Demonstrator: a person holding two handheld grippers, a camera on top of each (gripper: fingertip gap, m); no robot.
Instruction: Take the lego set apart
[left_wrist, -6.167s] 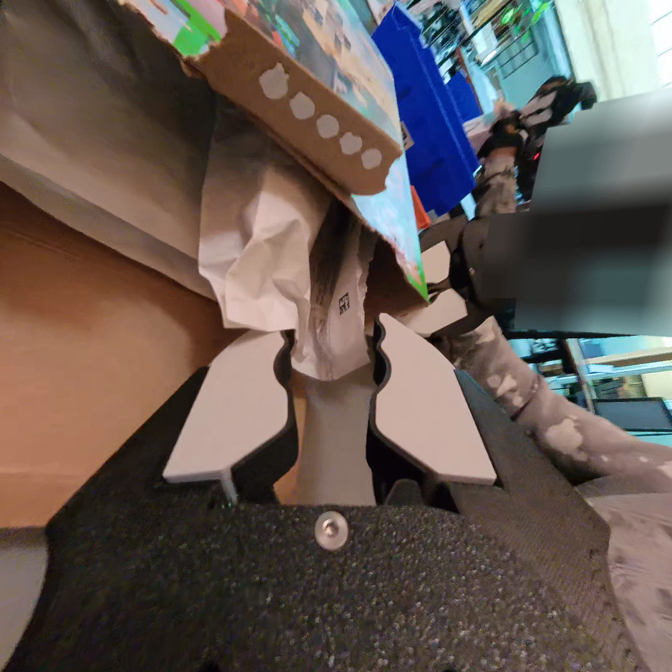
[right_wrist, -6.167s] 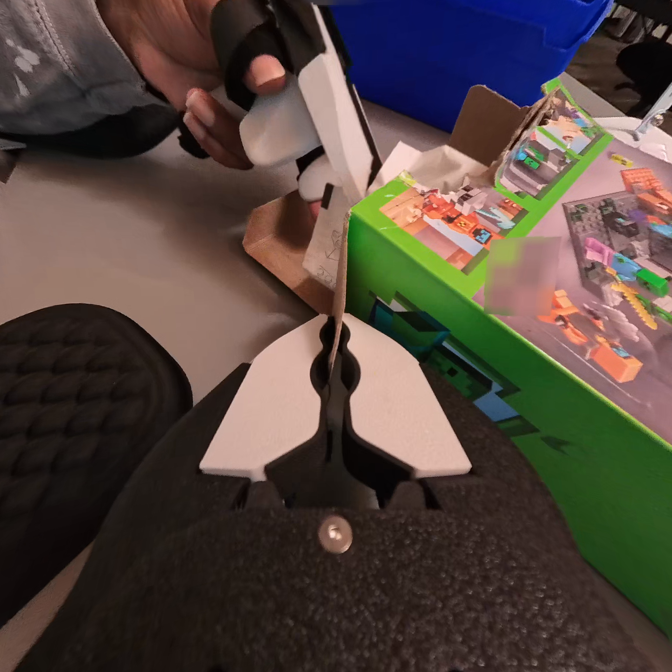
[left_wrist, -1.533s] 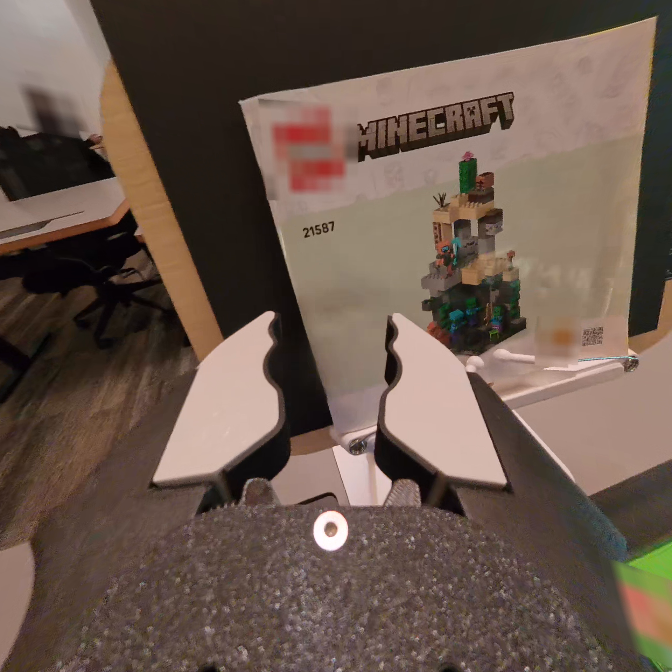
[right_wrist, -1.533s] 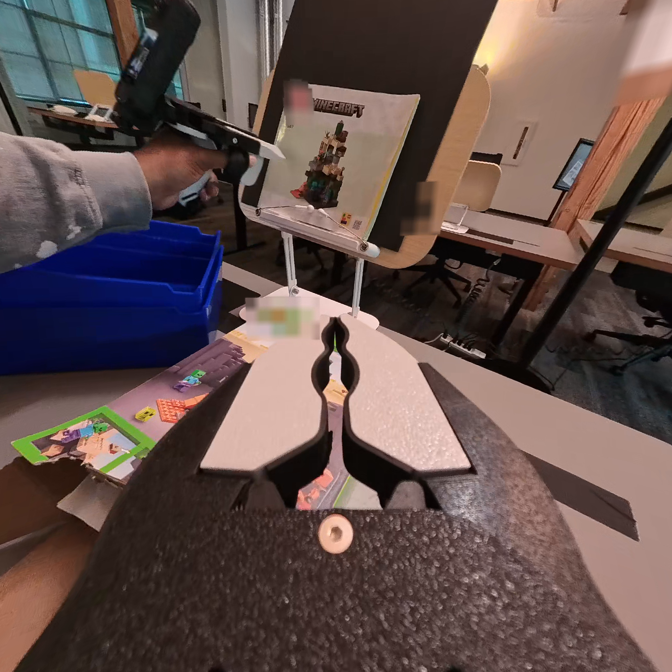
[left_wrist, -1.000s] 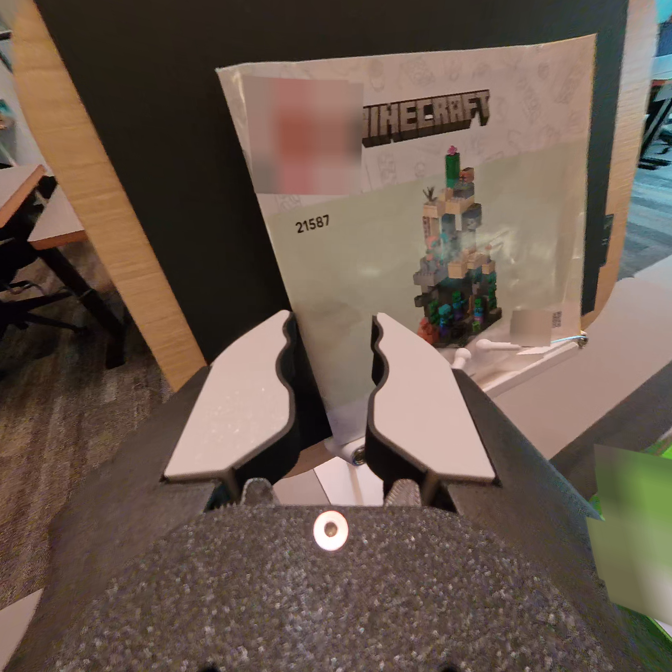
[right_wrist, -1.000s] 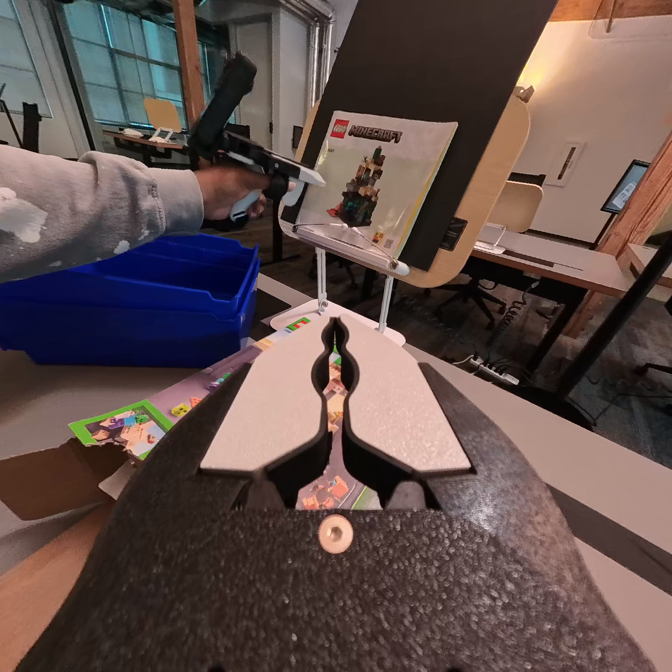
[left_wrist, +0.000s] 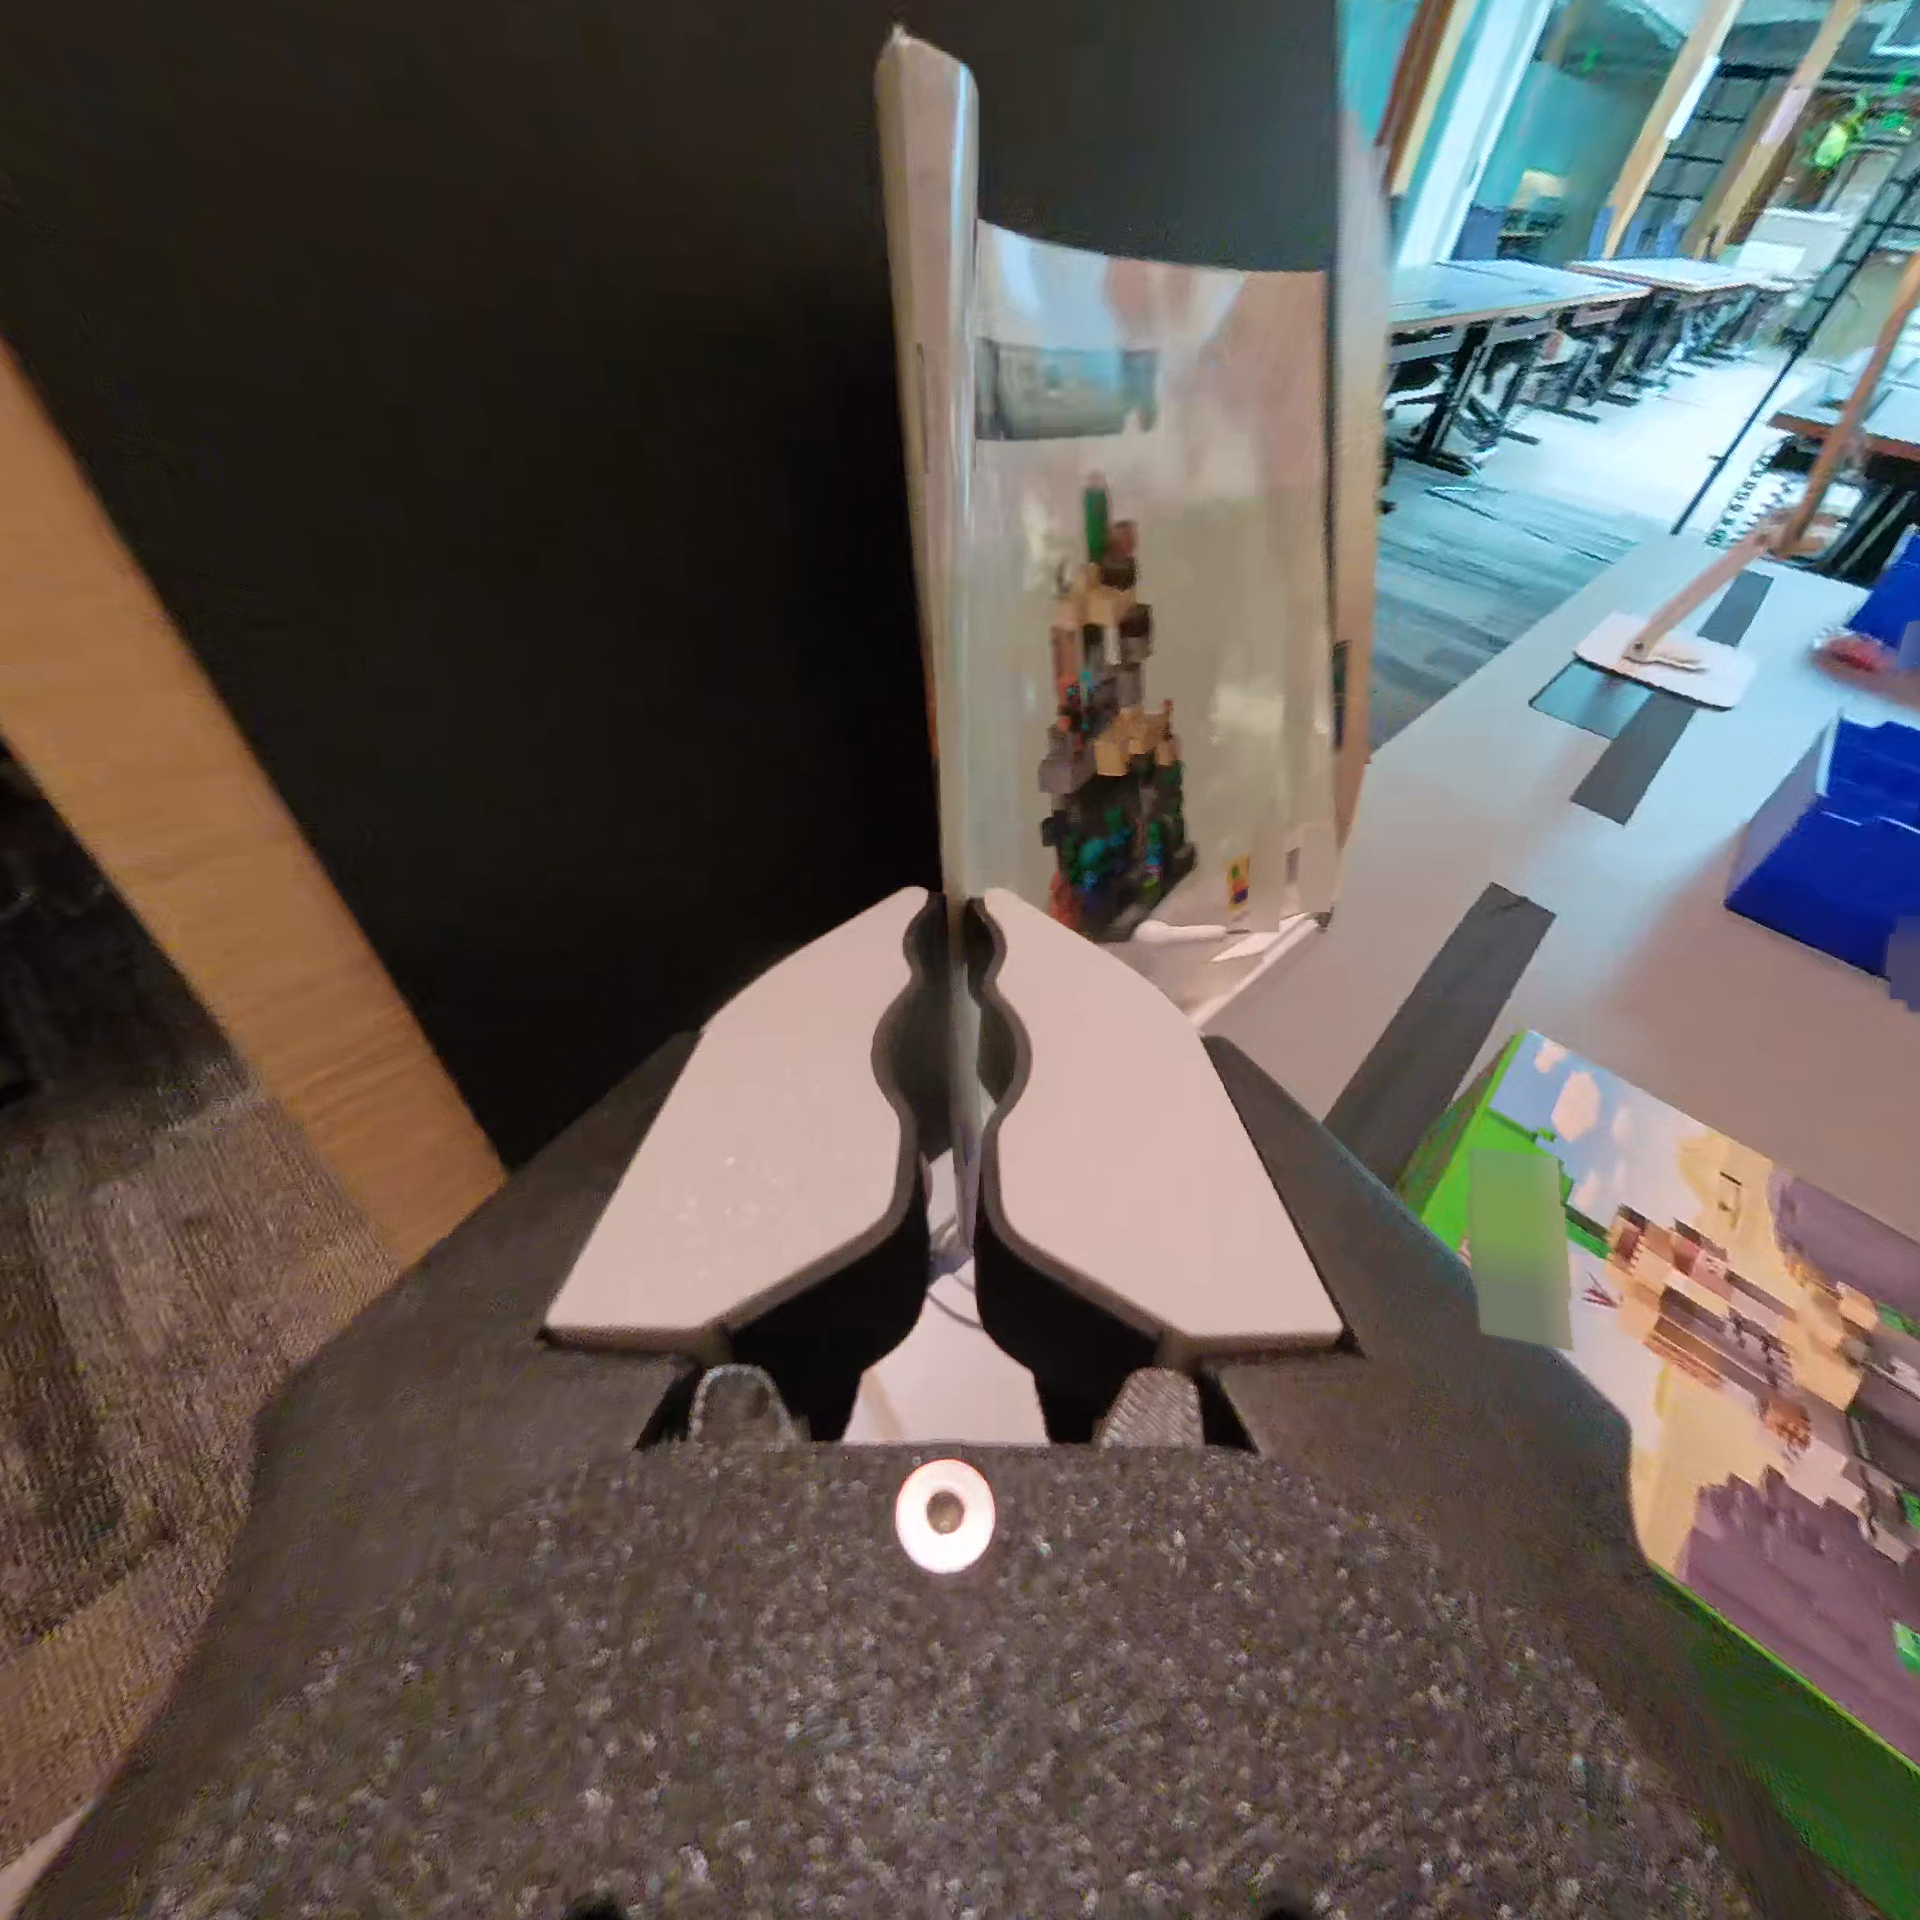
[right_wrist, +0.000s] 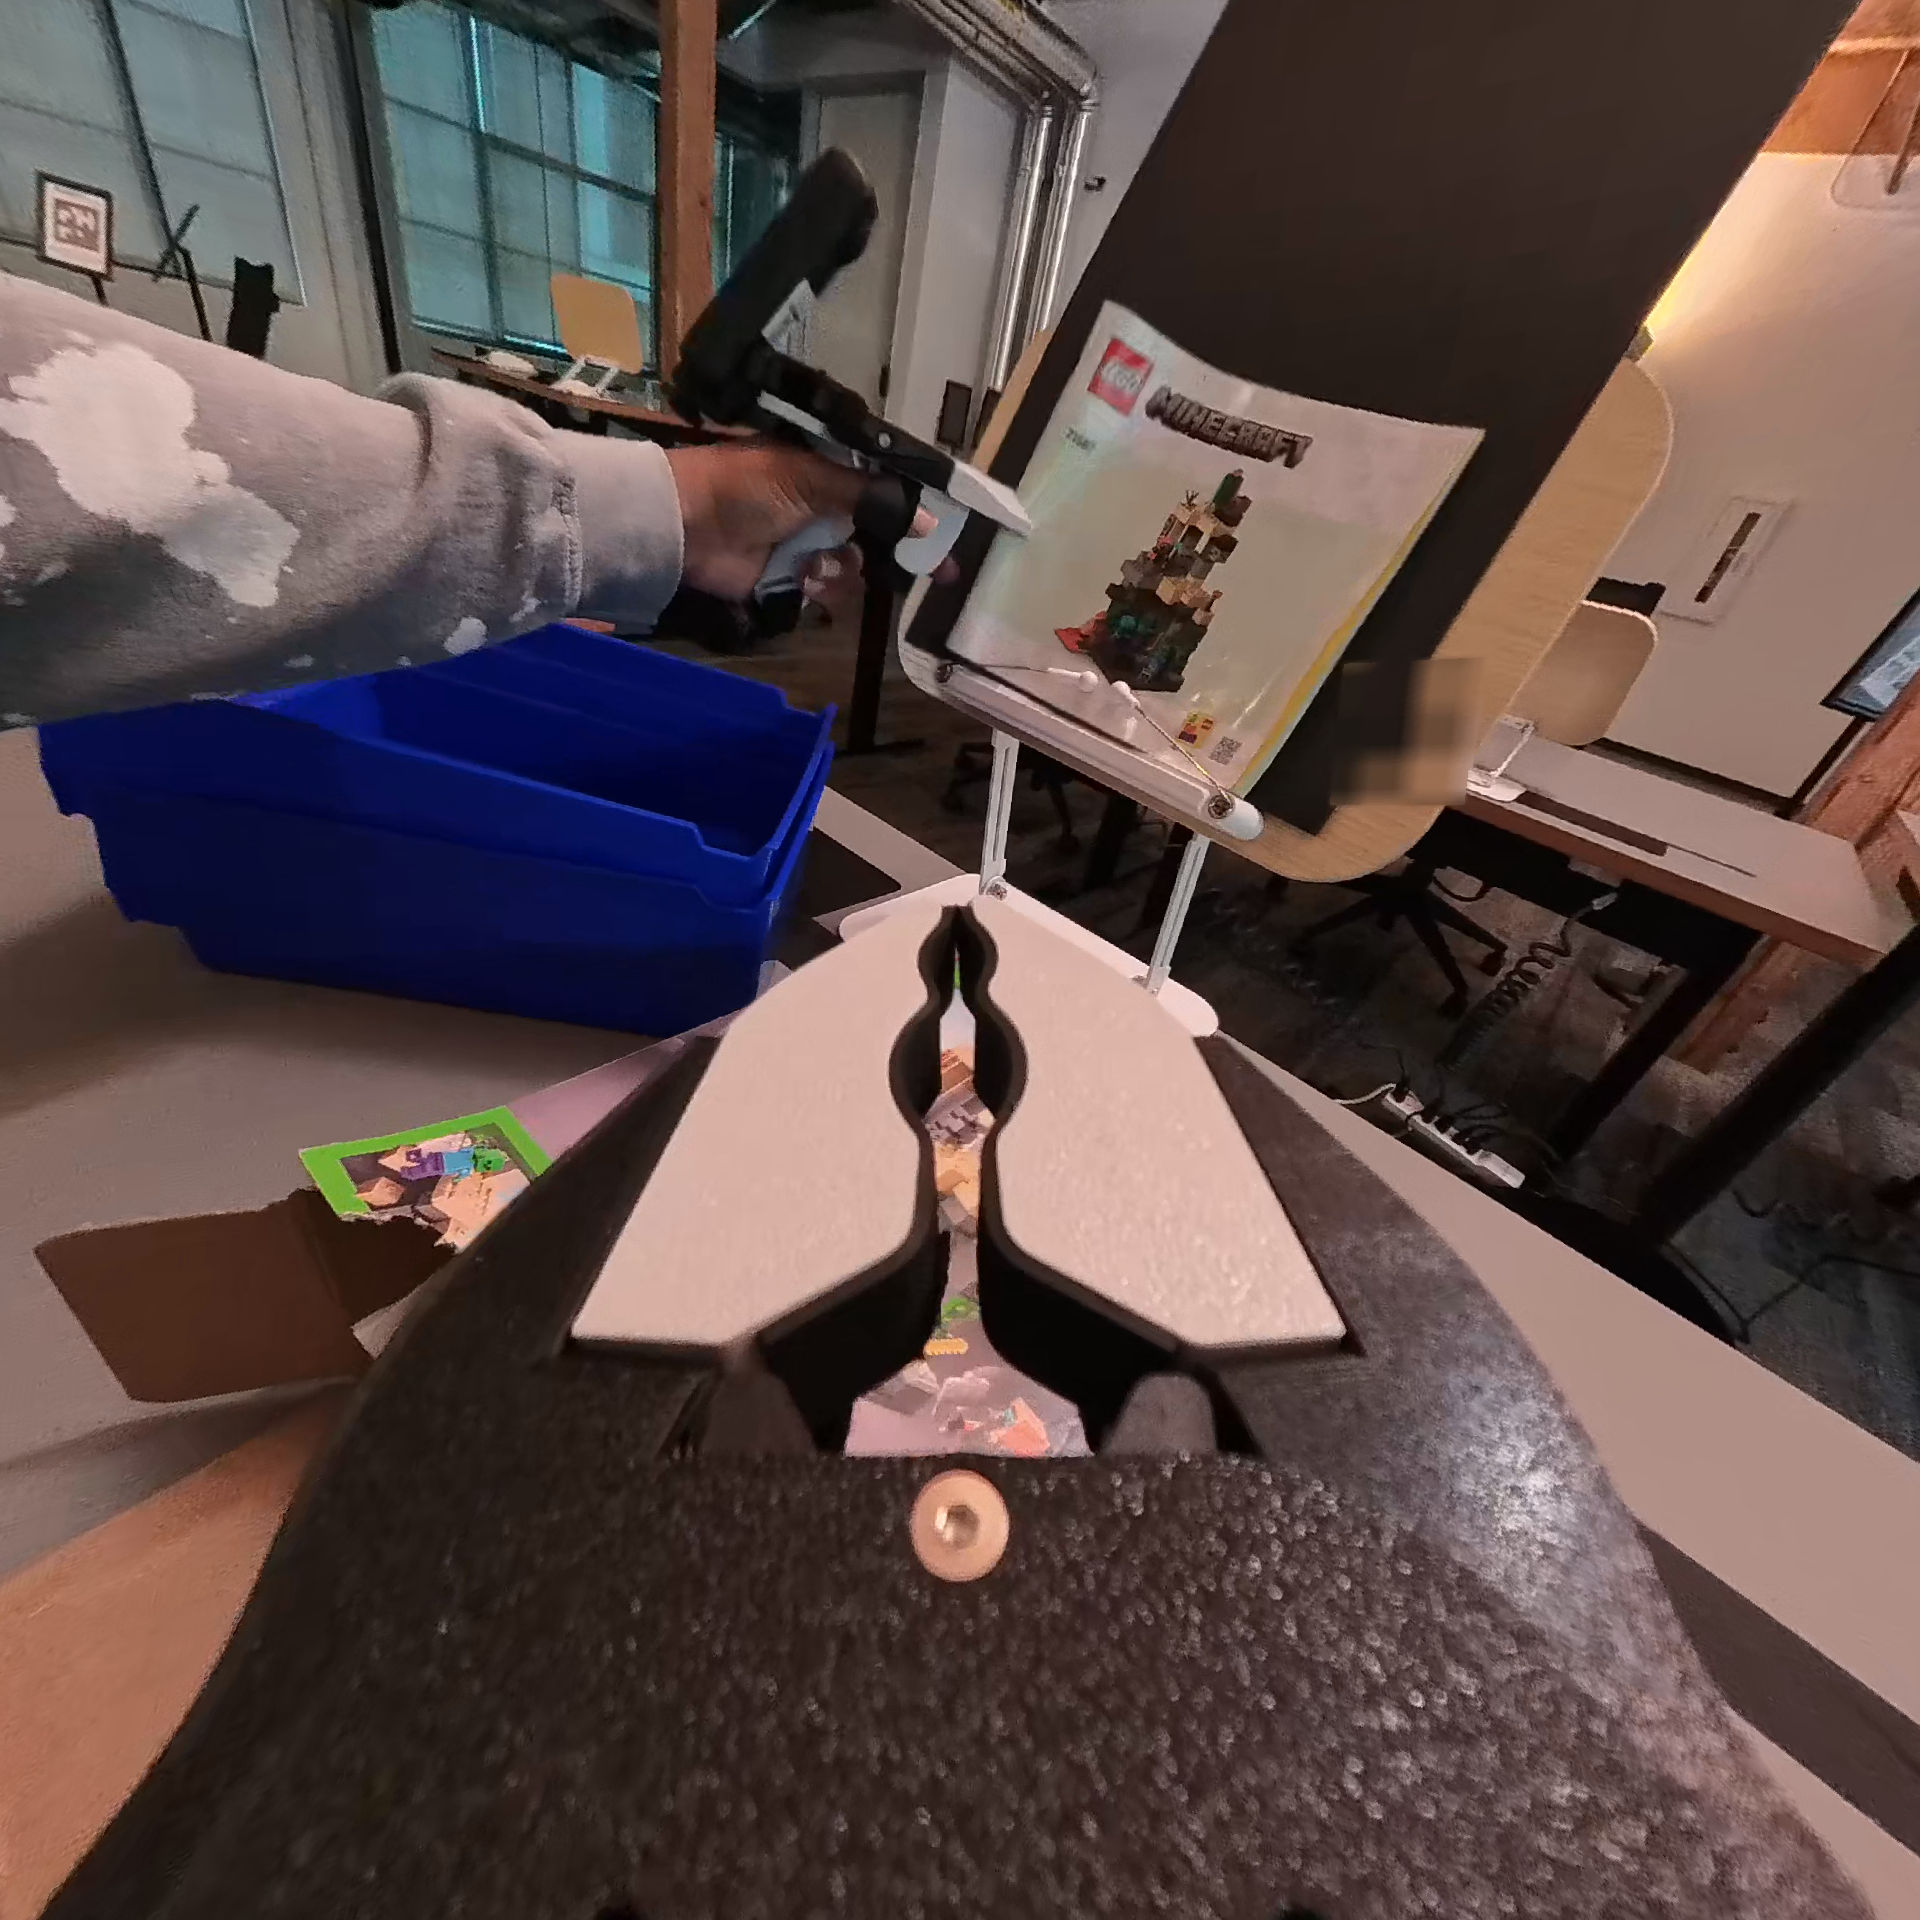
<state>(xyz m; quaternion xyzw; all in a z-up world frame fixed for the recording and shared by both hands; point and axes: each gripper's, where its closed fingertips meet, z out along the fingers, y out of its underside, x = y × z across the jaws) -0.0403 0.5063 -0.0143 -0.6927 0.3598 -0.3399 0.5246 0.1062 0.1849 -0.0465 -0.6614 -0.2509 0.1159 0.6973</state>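
Observation:
The lego instruction booklet (right_wrist: 1226, 551) stands on a white wire book stand (right_wrist: 1091, 727) at the table's far edge. My left gripper (left_wrist: 956, 904) is shut on the booklet's left edge, and the cover (left_wrist: 1143, 623) bends away to the right. The right wrist view shows the same grip, with the left gripper (right_wrist: 997, 509) held by a hand in a grey sleeve. My right gripper (right_wrist: 961, 914) is shut and empty, hovering over the green lego box (right_wrist: 436, 1164), whose end flap is torn open. The box also shows in the left wrist view (left_wrist: 1714, 1299).
Stacked blue bins (right_wrist: 447, 810) stand on the grey table (right_wrist: 1558, 1299) left of the stand. A brown cardboard flap (right_wrist: 208, 1299) lies beside the box. A black panel with a wooden rim (left_wrist: 416, 520) rises behind the booklet. Desks and chairs fill the room beyond. My right fingertips sit around 35 centimetres from my left ones.
My left gripper was open around the booklet's lower left edge; it has shut on that edge and swung round, so the cover now shows side-on. My right gripper stays shut over the box.

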